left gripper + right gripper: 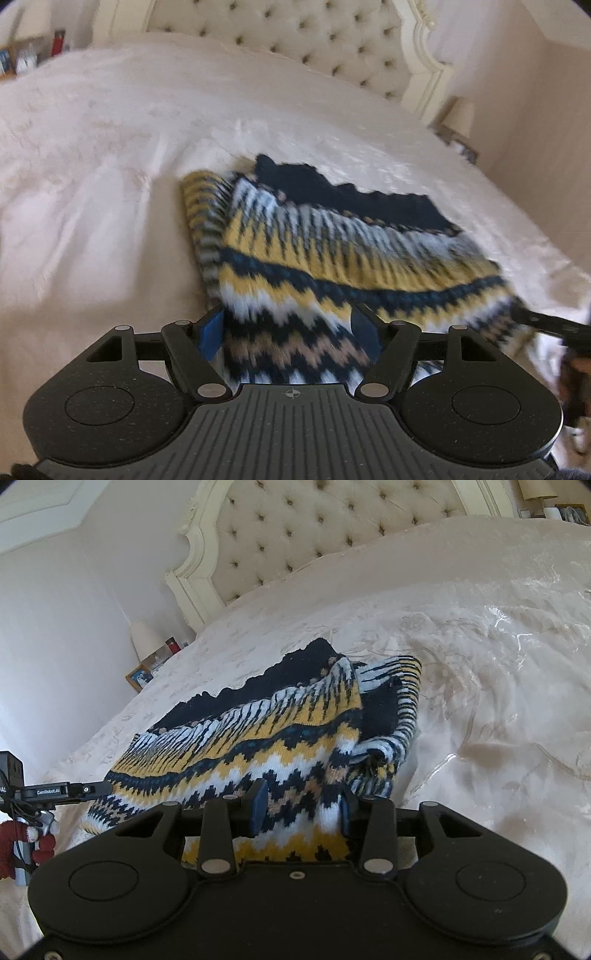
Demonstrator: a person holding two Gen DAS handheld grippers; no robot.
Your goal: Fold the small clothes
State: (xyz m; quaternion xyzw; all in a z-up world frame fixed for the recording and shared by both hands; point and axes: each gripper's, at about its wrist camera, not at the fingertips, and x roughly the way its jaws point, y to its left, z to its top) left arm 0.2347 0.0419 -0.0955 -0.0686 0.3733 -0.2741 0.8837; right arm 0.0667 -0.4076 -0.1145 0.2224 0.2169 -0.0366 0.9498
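A knitted sweater (332, 258) with navy, yellow, white and tan zigzag bands lies partly folded on the pale bedcover (110, 166). My left gripper (289, 330) has its blue pads on either side of the sweater's near edge, pressing on the bunched knit. In the right wrist view the same sweater (258, 731) has a sleeve folded over on its right side. My right gripper (302, 805) is shut on the near hem, with the fabric pinched between its pads. The left gripper (99, 787) meets the sweater's left edge there. The right gripper's finger (535, 317) shows at the sweater's right edge.
A tufted cream headboard (295, 37) stands at the far end of the bed. A bedside table with a lamp (146, 638) and a picture frame (139, 676) sits by the wall. A hand in a red glove (22, 838) holds the left gripper.
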